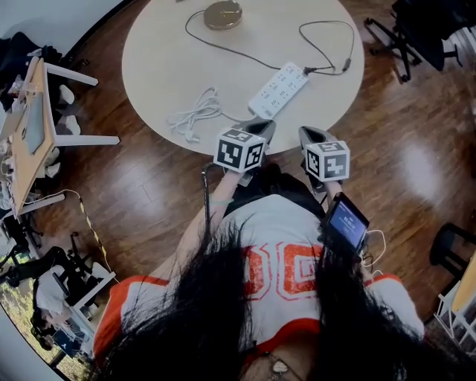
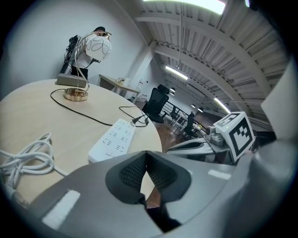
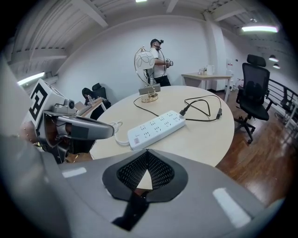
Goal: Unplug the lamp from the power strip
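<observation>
A white power strip (image 1: 279, 90) lies on the round table (image 1: 156, 52), with a black plug (image 1: 307, 71) in its far end. The plug's black cord loops back and runs to the lamp's brass base (image 1: 223, 13). In the left gripper view the lamp (image 2: 91, 51) stands at the table's far side, beyond the strip (image 2: 114, 139) and plug (image 2: 137, 120). The right gripper view shows the strip (image 3: 156, 128), plug (image 3: 184, 111) and lamp (image 3: 148, 65). My left gripper (image 1: 260, 125) and right gripper (image 1: 311, 135) hover side by side at the table's near edge, both shut and empty.
A coiled white cable (image 1: 195, 115) lies on the table left of the strip. Black office chairs (image 1: 416, 30) stand to the right, a wooden desk (image 1: 33, 126) to the left. A person (image 3: 159, 56) stands behind the lamp.
</observation>
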